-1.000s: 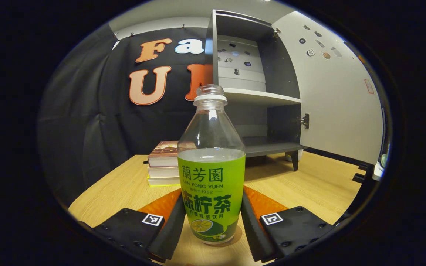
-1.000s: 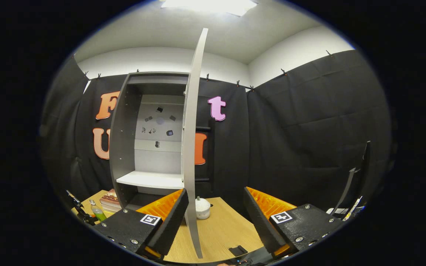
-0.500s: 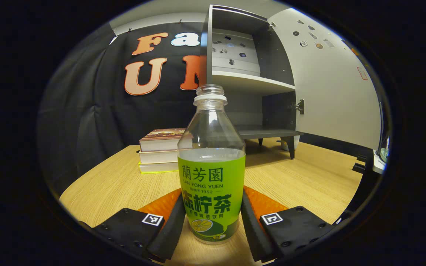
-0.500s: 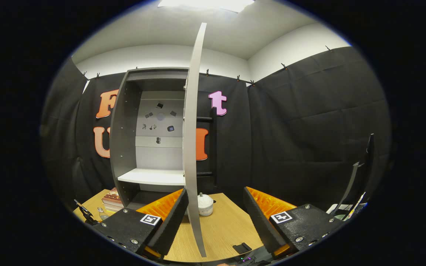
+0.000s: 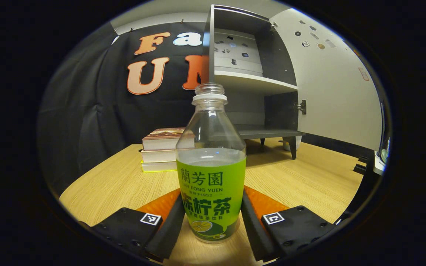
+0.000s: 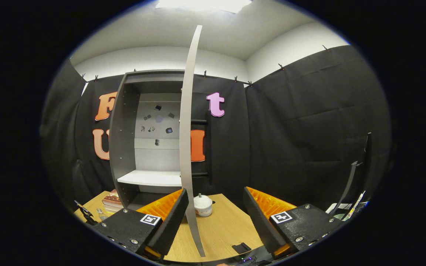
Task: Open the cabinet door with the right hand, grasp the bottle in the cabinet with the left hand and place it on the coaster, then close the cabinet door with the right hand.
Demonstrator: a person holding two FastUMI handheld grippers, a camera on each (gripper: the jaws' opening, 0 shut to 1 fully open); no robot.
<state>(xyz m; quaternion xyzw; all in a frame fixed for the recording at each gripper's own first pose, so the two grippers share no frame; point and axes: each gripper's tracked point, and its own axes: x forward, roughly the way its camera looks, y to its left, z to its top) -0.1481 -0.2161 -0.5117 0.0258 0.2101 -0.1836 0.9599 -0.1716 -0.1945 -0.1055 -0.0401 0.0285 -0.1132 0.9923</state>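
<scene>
A clear bottle (image 5: 211,177) with a green label and no cap stands upright between the fingers of my left gripper (image 5: 213,227), which is shut on its lower half, low over the wooden table (image 5: 309,177). Whether its base touches anything I cannot tell. Behind it the grey cabinet (image 5: 250,83) stands open, its pale door (image 5: 335,85) swung out to the right. In the right gripper view, my right gripper (image 6: 215,221) is open. The door's thin edge (image 6: 188,147) runs down between its fingers, close beside the left finger (image 6: 170,221).
A stack of books (image 5: 161,149) lies on the table left of the cabinet. A small white jar (image 6: 202,205) sits beyond the door's foot and a small black object (image 6: 240,247) lies near the table's front. A thin dark stand (image 6: 350,184) rises at the right.
The left gripper has come down with the bottle still in it, so the cabinet sits higher in its view. The door edge has drifted slightly left between the right fingers.
</scene>
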